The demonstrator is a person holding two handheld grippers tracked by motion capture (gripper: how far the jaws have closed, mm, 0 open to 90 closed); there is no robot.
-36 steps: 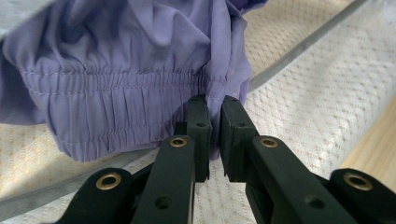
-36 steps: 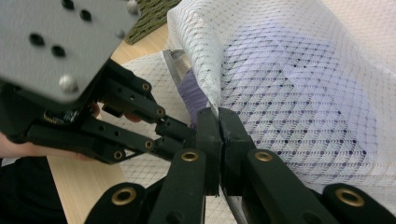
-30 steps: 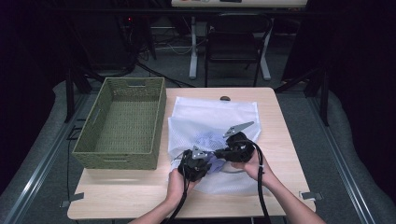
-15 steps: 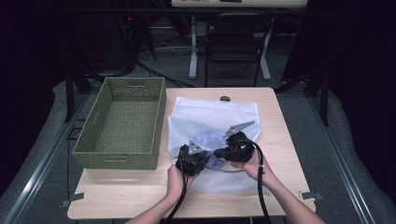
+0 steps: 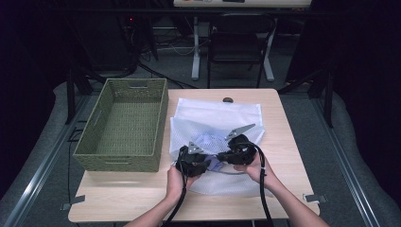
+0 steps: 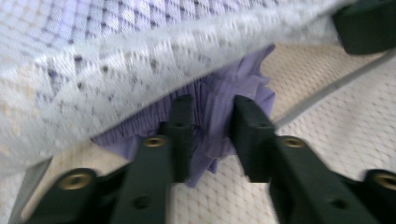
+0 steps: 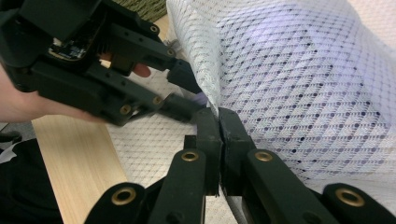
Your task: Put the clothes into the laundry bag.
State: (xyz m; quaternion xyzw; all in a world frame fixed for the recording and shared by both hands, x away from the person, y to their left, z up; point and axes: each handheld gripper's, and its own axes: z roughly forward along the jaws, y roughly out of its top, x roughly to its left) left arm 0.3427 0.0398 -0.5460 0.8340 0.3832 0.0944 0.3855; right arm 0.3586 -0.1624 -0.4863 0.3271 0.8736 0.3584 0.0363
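**Mesh bag held open, purple cloth at its mouth**

The white mesh bag (image 5: 215, 118) lies flat on the wooden table (image 5: 118, 201), right of centre, its near edge toward me. A purple pleated cloth (image 6: 219, 112) sits at the bag's opening, partly under the lifted upper layer of mesh; in the high view it shows as a purple patch (image 5: 213, 164) between my two tools.

My right gripper (image 7: 218, 114) has its jaws pressed together on the edge of the bag's upper layer, and the mesh rises from that pinch, up and to the right in the right gripper view. In the high view this gripper (image 5: 226, 154) sits over the bag's near half, held by my right hand (image 5: 253, 165).

My left gripper (image 6: 211, 112) has its jaws apart, one on each side of a fold of the purple cloth, reaching under the raised mesh; whether the pads already touch the cloth I cannot tell, as the frame is blurred. In the high view it (image 5: 202, 166) lies just left of the right one, held by my left hand (image 5: 174, 182).

A green woven basket (image 5: 94, 142) stands on the table's left side, just beside the bag. A dark chair (image 5: 239, 35) stands beyond the table's far edge.
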